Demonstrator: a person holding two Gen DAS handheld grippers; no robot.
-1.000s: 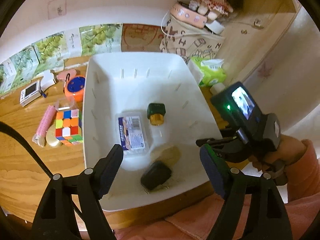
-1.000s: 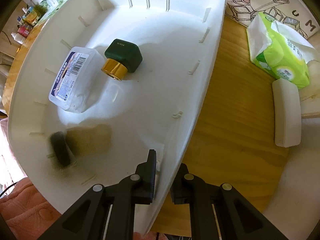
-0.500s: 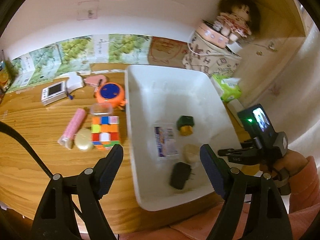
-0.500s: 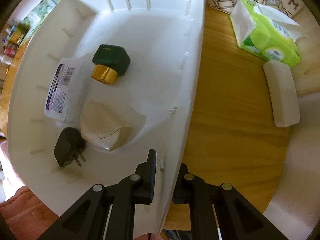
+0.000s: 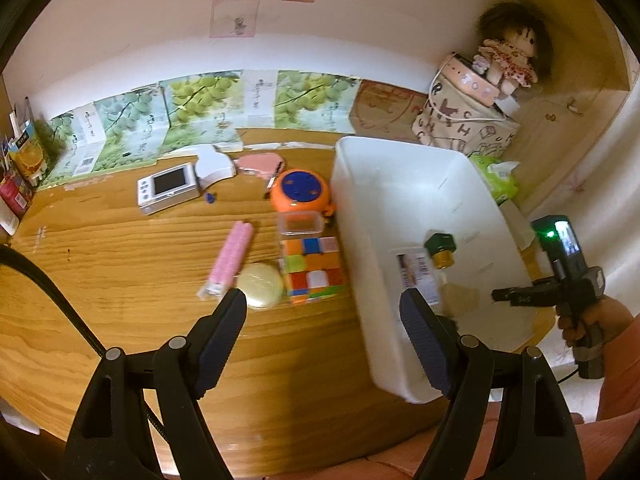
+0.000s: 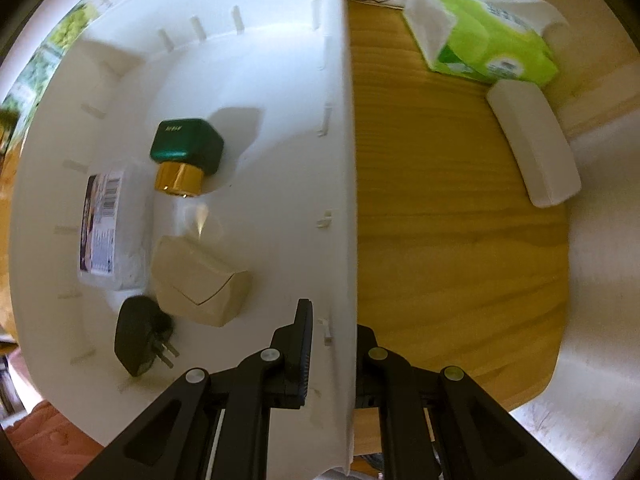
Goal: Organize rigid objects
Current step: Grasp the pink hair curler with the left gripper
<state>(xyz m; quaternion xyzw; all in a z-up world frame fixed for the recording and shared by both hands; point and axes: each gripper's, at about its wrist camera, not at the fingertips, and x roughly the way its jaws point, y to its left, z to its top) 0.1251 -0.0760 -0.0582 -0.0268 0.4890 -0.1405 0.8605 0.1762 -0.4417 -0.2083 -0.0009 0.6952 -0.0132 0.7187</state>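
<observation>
- wooden desk (image 5: 120, 264) under the left wrist camera – left gripper (image 5: 322, 320) gapes wide, holding nothing, above a puzzle cube (image 5: 313, 269); white bin (image 5: 360, 184) to its right.
- right wrist camera: right gripper (image 6: 334, 354) pinched tight on the bin's side wall – green-capped bottle (image 6: 185, 156), plug (image 6: 138, 334) and beige box (image 6: 198, 282) lie inside.

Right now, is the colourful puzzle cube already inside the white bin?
No, the puzzle cube sits on the wooden table, just outside the white bin.
</observation>
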